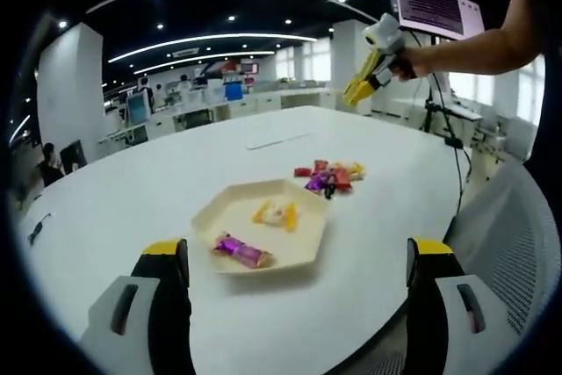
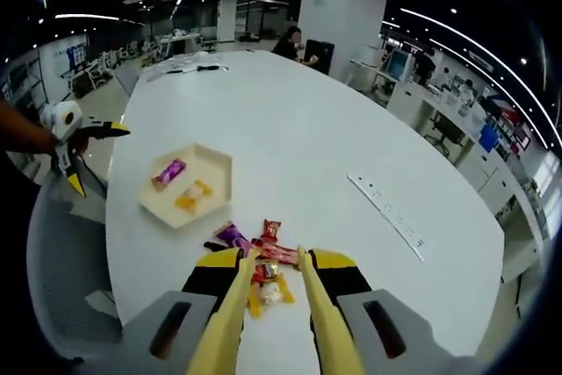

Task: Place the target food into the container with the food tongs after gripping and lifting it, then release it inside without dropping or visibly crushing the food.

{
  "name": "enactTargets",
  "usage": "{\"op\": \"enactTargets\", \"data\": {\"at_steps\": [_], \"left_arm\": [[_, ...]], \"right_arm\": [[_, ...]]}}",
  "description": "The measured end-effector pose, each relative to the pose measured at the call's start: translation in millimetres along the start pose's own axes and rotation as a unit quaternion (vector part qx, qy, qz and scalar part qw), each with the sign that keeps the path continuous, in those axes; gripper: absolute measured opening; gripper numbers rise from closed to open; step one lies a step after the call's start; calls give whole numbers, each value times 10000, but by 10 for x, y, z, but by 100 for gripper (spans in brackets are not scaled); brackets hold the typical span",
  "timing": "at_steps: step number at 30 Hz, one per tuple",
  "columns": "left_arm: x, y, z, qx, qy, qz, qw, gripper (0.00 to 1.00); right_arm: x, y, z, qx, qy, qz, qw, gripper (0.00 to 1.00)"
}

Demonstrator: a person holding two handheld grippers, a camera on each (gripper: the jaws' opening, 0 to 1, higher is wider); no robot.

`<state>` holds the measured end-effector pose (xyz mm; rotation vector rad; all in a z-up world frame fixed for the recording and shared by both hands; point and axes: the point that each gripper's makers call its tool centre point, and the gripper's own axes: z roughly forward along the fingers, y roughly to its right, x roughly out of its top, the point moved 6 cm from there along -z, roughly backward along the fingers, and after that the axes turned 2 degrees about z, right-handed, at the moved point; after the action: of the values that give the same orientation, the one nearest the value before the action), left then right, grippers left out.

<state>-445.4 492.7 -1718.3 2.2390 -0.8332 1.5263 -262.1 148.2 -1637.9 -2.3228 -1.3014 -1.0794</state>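
The white tray (image 2: pixel 219 164) sits on the big white table (image 2: pixel 351 147); two sweets are already inside it — a purple candy (image 1: pixel 240 251) and a yellow candy (image 1: pixel 276 212); so part of the job looks done, and more sweets wait outside. The little pile of candies (image 2: pixel 259 252) lies on the table, near the tray but not touching it.

In the right gripper view, the right gripper (image 2: pixel 275 256) holds yellow food tongs (image 2: pixel 263 322); the two tong tips stand a little apart, right at the pile, with a red candy (image 2: pixel 266 271) between them; I cannot tell if they pinch it yet. A yellow sweet (image 2: pixel 270 292) lies below, between the tong arms. The red candy's long side seems to run across the tongs — but it is small, so I am not sure.

In the left gripper view, the left gripper (image 1: pixel 299 256) is wide apart and holds nothing; it hangs near the tray's edge.

What is left, I think: squeeze softly, lift the sweet, carry it over to the tray, and let go inside.
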Motion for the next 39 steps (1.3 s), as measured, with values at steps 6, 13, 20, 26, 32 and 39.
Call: {"op": "enactTargets", "data": {"at_steps": [6,13,20,26,32,39], "left_arm": [[-17,-58,-23,51,25,-96,9999,99],[-11,-88,-33,129,52,-147,9998,99],[-40,-44,-1,-10,-55,-85,9999,99],[-50,-13,14,-77,-114,64,9999,99],[-58,-37,10,-48,-121,-39,9999,99],[-83,-21,6,-76,-177,-23,9998,99]], "right_arm": [[-156,48,113,-14,-64,133,9999,29],[-312,162,252,-181,-114,326,9992,29],[-434,170,373,-248,-141,527,9982,29],[-524,135,518,-285,-246,747,9965,29],[-635,108,637,-257,-346,817,9957,29],[-804,85,785,-306,-487,1019,9931,29]]}}
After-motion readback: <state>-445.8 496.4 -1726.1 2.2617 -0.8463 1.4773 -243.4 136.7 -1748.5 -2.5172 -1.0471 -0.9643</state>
